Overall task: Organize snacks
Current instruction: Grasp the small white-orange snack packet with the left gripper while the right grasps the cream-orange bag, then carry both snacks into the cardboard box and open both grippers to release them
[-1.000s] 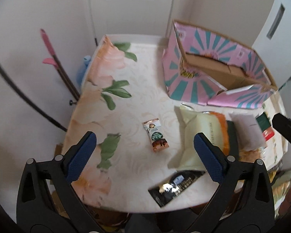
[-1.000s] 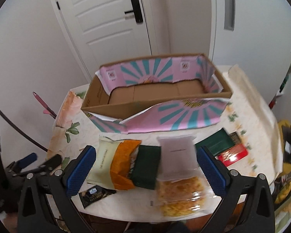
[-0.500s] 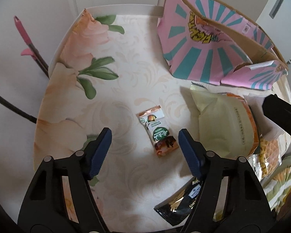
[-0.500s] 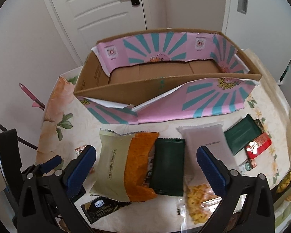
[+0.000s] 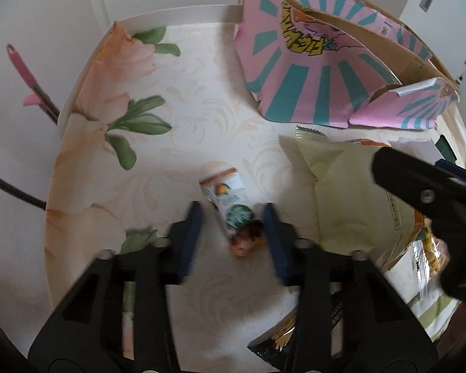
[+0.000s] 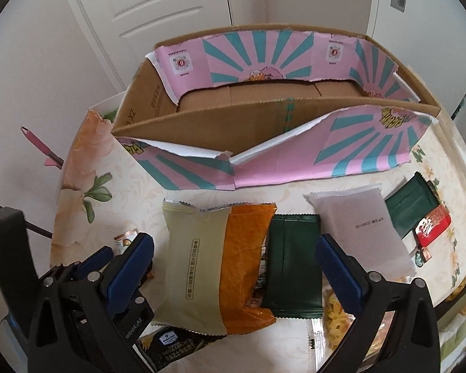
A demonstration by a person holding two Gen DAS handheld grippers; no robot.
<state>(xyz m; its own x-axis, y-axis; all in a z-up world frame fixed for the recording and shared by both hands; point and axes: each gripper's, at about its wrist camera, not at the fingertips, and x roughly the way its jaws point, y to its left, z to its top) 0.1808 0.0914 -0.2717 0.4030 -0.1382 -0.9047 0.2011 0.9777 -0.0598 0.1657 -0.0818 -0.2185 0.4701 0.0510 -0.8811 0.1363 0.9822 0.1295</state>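
Pink-and-teal cardboard box (image 6: 264, 118) open and empty at the table's far side, cream-and-orange bag (image 6: 214, 267) lying between the right gripper (image 6: 233, 267) pads, spread wide, nothing gripped. Left gripper (image 5: 233, 236) closing around the small sachet (image 5: 230, 205) (right pad touching its lower end, left apart), so likely to skid sideways or pinch only a corner.

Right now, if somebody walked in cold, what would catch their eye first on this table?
Probably the big pink and teal box, standing open at the back of the flowered table. Next, the row of snack bags in front of it, led by the cream and orange bag between the open right gripper. At the left, the left gripper has just been closing around a small snack packet.
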